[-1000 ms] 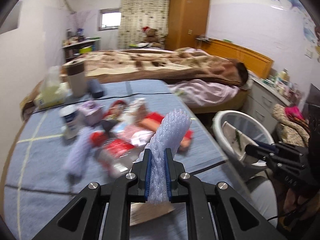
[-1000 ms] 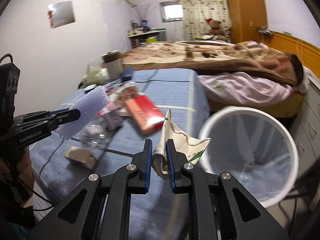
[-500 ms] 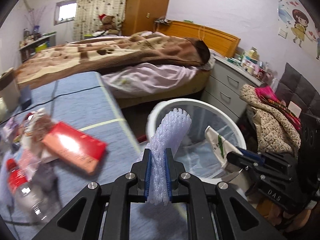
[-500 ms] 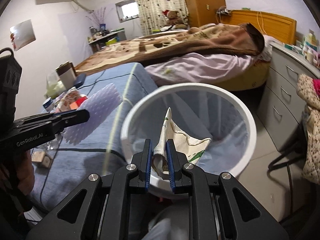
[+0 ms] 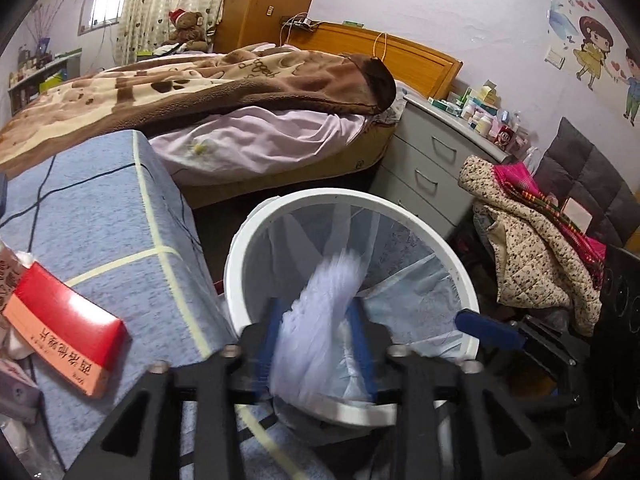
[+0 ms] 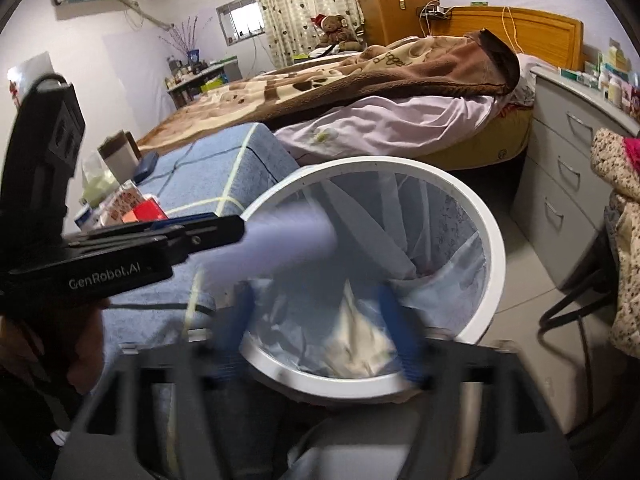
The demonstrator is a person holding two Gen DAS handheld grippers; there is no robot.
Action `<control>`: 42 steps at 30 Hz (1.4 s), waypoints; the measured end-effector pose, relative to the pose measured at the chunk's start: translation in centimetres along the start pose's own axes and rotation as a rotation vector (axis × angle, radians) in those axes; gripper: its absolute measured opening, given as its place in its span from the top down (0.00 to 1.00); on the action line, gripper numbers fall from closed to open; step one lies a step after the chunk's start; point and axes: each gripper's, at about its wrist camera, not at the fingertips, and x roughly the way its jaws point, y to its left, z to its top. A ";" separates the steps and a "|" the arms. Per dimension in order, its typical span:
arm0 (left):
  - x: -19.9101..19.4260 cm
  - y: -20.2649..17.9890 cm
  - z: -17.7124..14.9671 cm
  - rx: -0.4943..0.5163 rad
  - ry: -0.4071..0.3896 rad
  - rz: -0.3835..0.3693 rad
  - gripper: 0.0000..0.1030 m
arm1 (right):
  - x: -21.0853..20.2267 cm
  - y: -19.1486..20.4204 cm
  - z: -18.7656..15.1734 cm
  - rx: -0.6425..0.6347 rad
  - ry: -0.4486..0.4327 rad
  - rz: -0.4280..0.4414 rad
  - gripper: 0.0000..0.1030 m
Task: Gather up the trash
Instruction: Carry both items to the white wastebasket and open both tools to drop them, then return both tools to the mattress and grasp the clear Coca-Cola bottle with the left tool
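Two releases have just happened over the round white plastic bin (image 5: pixel 472 304), and I'll take my left wrist view first: my left gripper (image 5: pixel 316 336) has just been opening, and the pale lilac foam netting sleeve (image 5: pixel 320 320) that was clamped upright half a second ago now blurs loose between the parted blue pads, tipping toward the bin's clear liner. On the blue checked table cover (image 5: pixel 104 216), at its near left edge, the flat red and orange carton (image 5: pixel 64 328) waits with other litter. Through my right wrist view, my right gripper (image 6: pixel 320 328) has just been opening too; its jaws stand wide and blurred, holding nothing, and the crumpled cream paper wrapper (image 6: pixel 360 340) it carried lies down inside the bin (image 6: pixel 492 248). I judge this drop nearly done, with the table pile next.
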 end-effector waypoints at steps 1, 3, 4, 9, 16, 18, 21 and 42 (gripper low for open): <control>0.0 0.1 0.0 -0.004 -0.001 0.000 0.57 | -0.1 0.0 0.0 0.003 -0.003 -0.005 0.31; -0.1 0.3 -0.2 -0.005 -0.002 0.004 0.56 | -0.2 0.0 0.1 0.000 -0.005 -0.019 0.31; -0.4 0.5 -0.3 -0.007 -0.006 0.011 0.56 | -0.3 0.0 0.1 -0.001 -0.003 -0.013 0.31; -2.0 1.7 -0.6 -0.034 -0.043 0.052 0.56 | -0.7 0.9 0.2 -0.026 -0.007 -0.012 0.31; -4.7 3.6 -2.2 -0.067 -0.072 0.145 0.56 | -1.2 1.9 0.4 -0.069 -0.038 -0.008 0.31; -5.4 4.2 -2.9 -0.075 -0.080 0.165 0.56 | -1.4 2.4 0.4 -0.091 -0.049 -0.018 0.31; -6.8 4.7 -3.8 -0.085 -0.102 0.197 0.56 | -1.4 3.1 0.5 -0.117 -0.060 -0.016 0.31; -16.8 11.0 -10.8 -0.234 -0.208 0.418 0.48 | -1.4 9.8 -0.6 -0.232 -0.022 0.126 0.31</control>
